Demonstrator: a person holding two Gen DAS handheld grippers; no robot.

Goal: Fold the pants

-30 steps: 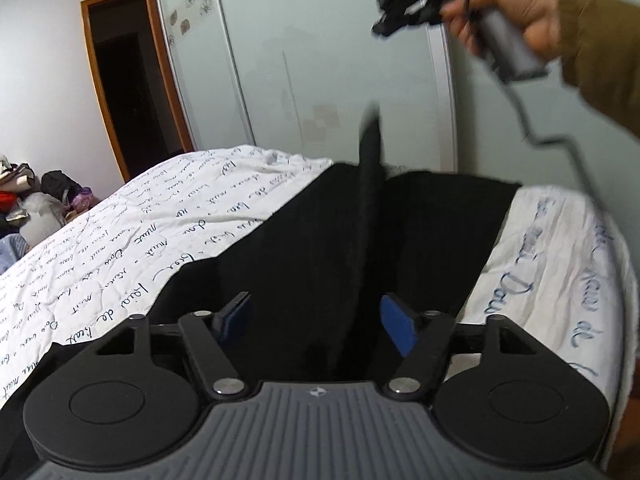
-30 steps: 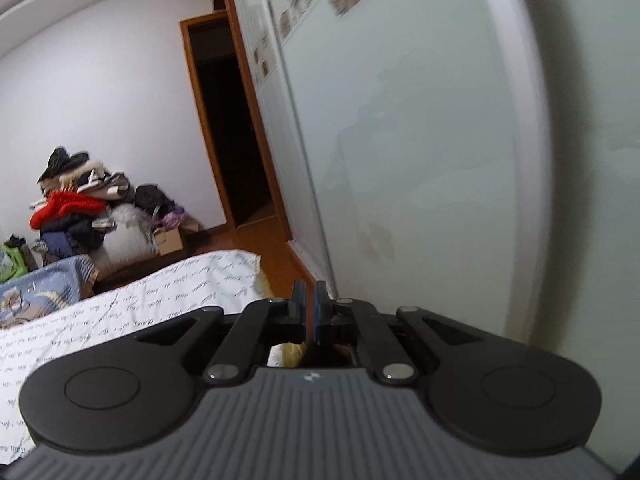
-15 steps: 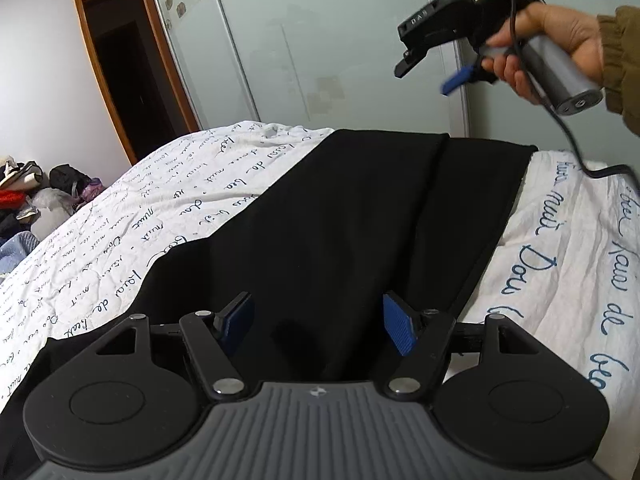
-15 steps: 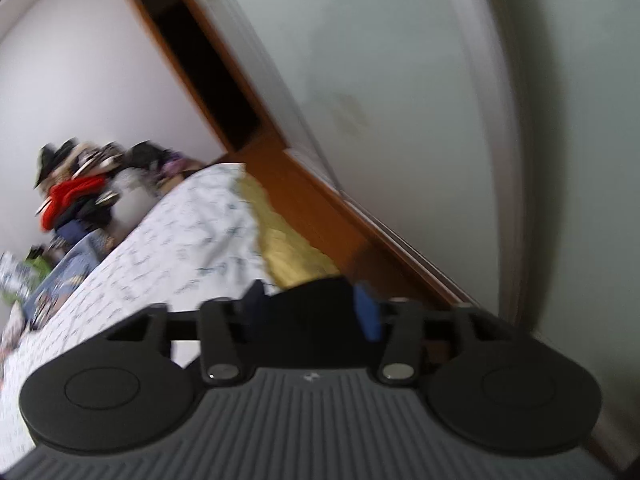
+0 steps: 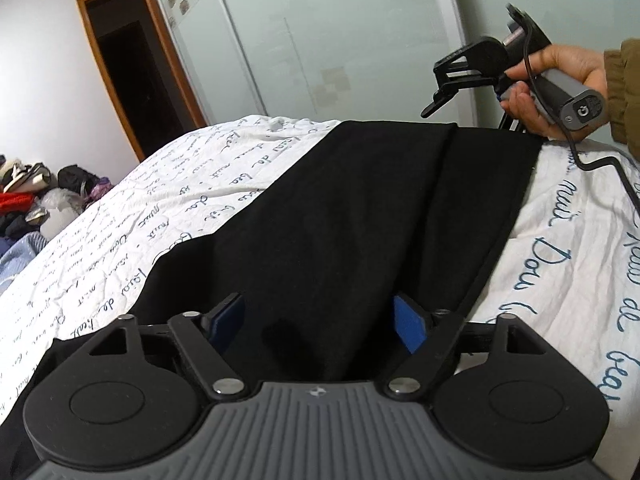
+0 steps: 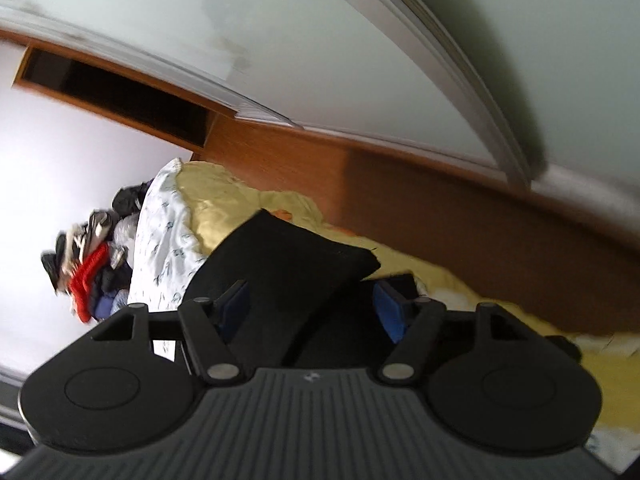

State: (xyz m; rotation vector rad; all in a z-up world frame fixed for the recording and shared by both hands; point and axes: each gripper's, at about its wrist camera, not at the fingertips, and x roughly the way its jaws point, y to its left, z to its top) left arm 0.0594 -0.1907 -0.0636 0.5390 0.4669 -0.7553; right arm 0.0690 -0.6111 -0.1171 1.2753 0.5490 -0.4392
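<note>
Black pants (image 5: 340, 208) lie flat and lengthwise on the bed, running from under my left gripper to the far edge. My left gripper (image 5: 318, 308) hovers low over the near end. Its jaws are opening, with black cloth below and between the blue pads (image 5: 408, 322), which do not press on it. A hand (image 5: 560, 68) holds my right gripper (image 5: 468, 116) just above the far right corner of the pants. In the right wrist view that gripper (image 6: 310, 300) is rolled sideways and open over the pants' far end (image 6: 288, 256), gripping nothing.
A white quilt (image 5: 160, 216) with blue writing covers the bed, and a yellow sheet (image 6: 224, 200) shows at its far edge. Frosted wardrobe doors (image 5: 320, 40) stand close behind. A clothes pile (image 5: 24, 200) sits at far left. The right gripper's cable (image 5: 600, 164) trails over the quilt.
The right gripper let go of the strip of black cloth it held up, opened, rolled and came down to the pants' far end. The pants now lie flat. The left jaws widened slightly.
</note>
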